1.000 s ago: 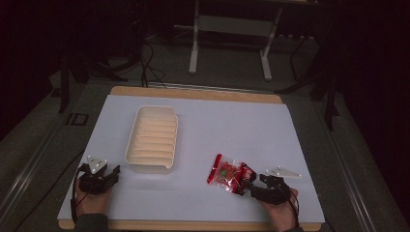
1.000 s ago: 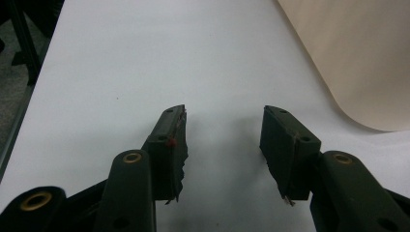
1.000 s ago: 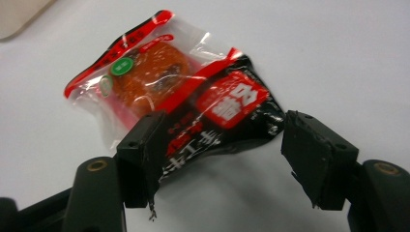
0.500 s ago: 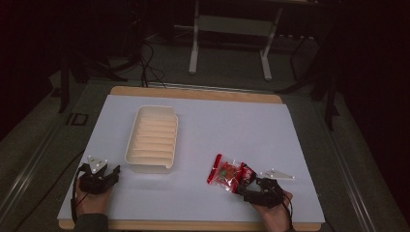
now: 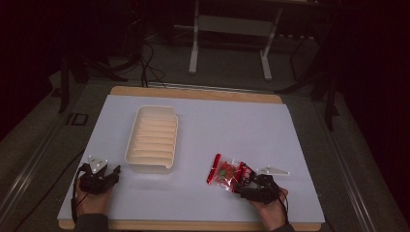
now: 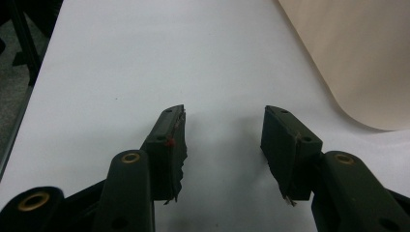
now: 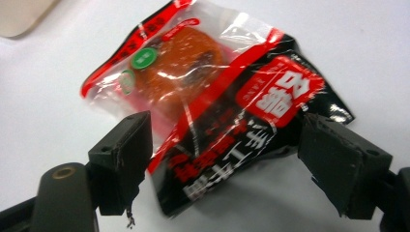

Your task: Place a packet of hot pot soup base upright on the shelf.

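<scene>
Dark floor, cables and a metal stand (image 5: pixel 231 34) lie beyond the desk (image 5: pixel 227 121), whose white top has a wooden edge along its far and near sides. On the left half of the desk sits a cream ribbed tray (image 5: pixel 152 139), its long side running away from the person. A red, black and clear snack packet (image 5: pixel 228 173) lies flat on the white surface to the right of the tray and well apart from it, near the front edge. In the right gripper view the packet (image 7: pixel 212 101) holds an orange-brown piece behind clear film, with a black and red printed end toward the camera. The right tongs (image 5: pixel 247 186), held in the person's right hand (image 5: pixel 270 208), are spread wide, having just been opening; the packet's printed end lies between the jaws, and whether the right jaw still touches the packet's edge cannot be told, while the left jaw stands clear of it. The left tongs (image 5: pixel 112 173), in the left hand (image 5: pixel 91 199), rest low at the front left, just beside the tray's near corner. In the left gripper view these tongs (image 6: pixel 223 133) are released, with bare white desk between them and the tray's cream wall (image 6: pixel 358 53) up at the right.
</scene>
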Motion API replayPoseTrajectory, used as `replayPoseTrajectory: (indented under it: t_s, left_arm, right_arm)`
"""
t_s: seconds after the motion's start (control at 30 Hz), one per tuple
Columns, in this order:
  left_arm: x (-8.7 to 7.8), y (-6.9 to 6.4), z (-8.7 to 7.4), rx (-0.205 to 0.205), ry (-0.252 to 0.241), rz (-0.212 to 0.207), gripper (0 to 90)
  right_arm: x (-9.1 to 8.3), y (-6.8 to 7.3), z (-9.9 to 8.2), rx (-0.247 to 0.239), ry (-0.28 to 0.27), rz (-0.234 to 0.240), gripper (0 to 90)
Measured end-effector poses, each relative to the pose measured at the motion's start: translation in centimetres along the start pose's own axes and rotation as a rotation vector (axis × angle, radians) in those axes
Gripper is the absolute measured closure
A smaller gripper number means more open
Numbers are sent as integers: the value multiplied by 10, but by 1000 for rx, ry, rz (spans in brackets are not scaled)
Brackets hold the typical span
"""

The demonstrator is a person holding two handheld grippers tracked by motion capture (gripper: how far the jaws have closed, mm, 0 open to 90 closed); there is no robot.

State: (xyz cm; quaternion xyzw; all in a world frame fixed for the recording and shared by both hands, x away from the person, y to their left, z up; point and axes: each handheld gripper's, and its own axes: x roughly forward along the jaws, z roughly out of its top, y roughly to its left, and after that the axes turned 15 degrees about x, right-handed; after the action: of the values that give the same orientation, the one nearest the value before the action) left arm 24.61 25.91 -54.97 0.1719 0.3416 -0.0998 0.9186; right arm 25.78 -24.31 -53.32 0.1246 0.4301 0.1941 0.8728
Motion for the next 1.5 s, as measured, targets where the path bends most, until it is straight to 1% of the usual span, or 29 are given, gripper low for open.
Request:
replayPoseTrajectory:
  t_s: [0.07,0.17,0.23,0.27,0.3,0.37,0.4,0.47,0.53,0.7,0.77,0.8,0.83,0.87,0.97,1.0,1.07,1.1,1.13,1.17,1.2,1.33,1.37,1.43,1.5]
  left_arm:
    - [0,0,0,0,-2,1,512]
    - [0,0,0,0,-1,0,511]
    - [0,0,0,2,-2,0,511]
    - [0,0,0,4,-1,-1,511]
    - [0,0,0,4,-1,-1,509]
    - [-1,0,0,3,-4,1,509]
    - [-1,0,0,2,-3,1,509]
    - [0,0,0,3,-1,1,509]
    - [0,0,0,4,-2,1,509]
    - [0,0,0,4,-2,3,508]
    - [0,0,0,5,-2,2,506]
    - [0,0,0,5,-2,2,506]
    - [0,0,0,5,-2,2,506]
    - [0,0,0,5,-1,2,506]
    - [0,0,0,4,-2,2,506]
    - [0,0,0,4,-2,2,506]
    - [0,0,0,3,-1,2,505]
    - [0,0,0,3,-1,2,505]
    - [-1,0,0,4,-1,2,505]
    - [-1,0,0,4,-2,2,505]
    - [0,0,0,3,0,1,505]
    - [0,0,0,4,0,1,505]
    - [0,0,0,3,0,1,505]
    - [-1,0,0,3,-2,2,505]
    - [0,0,0,1,0,1,505]
  right_arm:
    - [1,0,1,9,9,-12,206]
    - [0,2,-3,10,33,-26,213]
    - [0,2,-6,12,39,-30,226]
    - [-1,3,-6,13,38,-29,243]
    - [-2,3,-5,22,42,-22,280]
    - [-3,3,-5,44,53,-4,319]
    - [-2,3,-6,44,63,11,334]
    - [-1,6,-7,31,60,6,326]
    - [1,7,-5,25,60,8,327]
    - [11,4,7,37,48,30,331]
    - [15,3,11,45,49,37,349]
    - [15,3,11,45,49,37,349]
    - [19,2,18,67,53,46,374]
    - [21,1,21,76,52,53,383]
    - [27,2,28,91,59,54,412]
    - [29,2,29,88,57,55,426]
    - [32,5,32,86,65,51,489]
    - [34,5,34,87,71,55,548]
    - [35,4,35,99,82,67,625]
    - [37,2,36,116,89,89,637]
    - [38,2,37,130,94,97,657]
    - [43,1,39,148,108,135,733]
    - [44,0,40,153,110,148,770]
    - [44,1,43,154,107,162,832]
    - [43,2,45,141,102,164,857]
